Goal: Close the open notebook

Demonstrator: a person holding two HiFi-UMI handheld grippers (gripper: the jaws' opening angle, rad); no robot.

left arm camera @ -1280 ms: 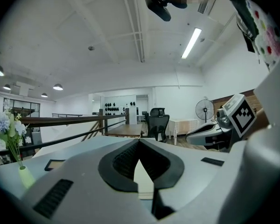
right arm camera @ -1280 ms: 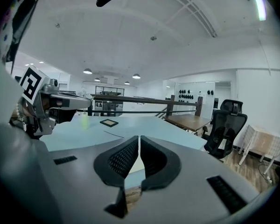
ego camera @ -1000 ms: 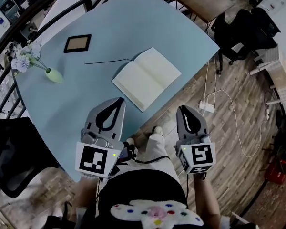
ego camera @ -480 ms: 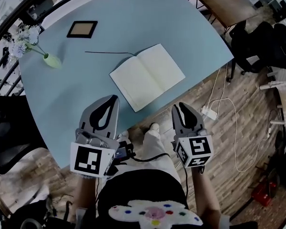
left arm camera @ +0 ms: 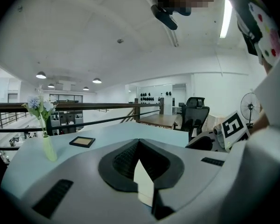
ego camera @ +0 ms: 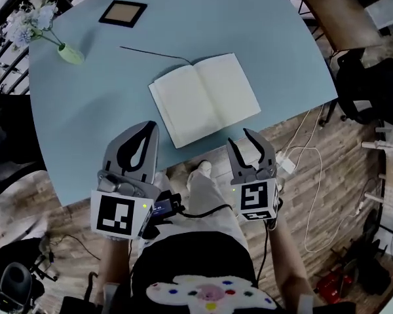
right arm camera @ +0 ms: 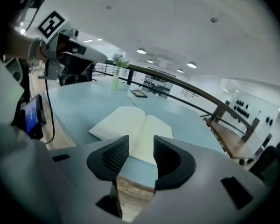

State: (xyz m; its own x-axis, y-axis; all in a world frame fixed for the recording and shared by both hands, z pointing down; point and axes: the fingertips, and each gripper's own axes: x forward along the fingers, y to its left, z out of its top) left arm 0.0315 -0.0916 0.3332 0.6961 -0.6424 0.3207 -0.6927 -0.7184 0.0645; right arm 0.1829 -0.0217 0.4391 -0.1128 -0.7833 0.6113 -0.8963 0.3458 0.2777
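Observation:
The open notebook (ego camera: 204, 99) lies flat on the light blue table (ego camera: 85, 123) near its front edge, blank cream pages up. My left gripper (ego camera: 149, 126) hovers over the table edge just left of and below the notebook, jaws shut with nothing in them. In the left gripper view its tips (left arm camera: 139, 143) meet, with a pale sliver showing below them. My right gripper (ego camera: 243, 141) is off the table's front edge, below the notebook's right page. Its jaws are opening, and nothing is between them. In the right gripper view the notebook (right arm camera: 130, 129) lies just beyond the gripper (right arm camera: 141, 149).
A small dark picture frame (ego camera: 122, 13) and a green vase with flowers (ego camera: 65, 51) stand at the table's far left. A thin black strand (ego camera: 154, 53) runs from the notebook's top. A white power strip and cable (ego camera: 285, 164) lie on the wooden floor; a black chair (ego camera: 370, 90) is at right.
The right gripper's jaws have gone from shut to open. Both grippers have come down and closer to the notebook's near edge. The left jaws stay shut.

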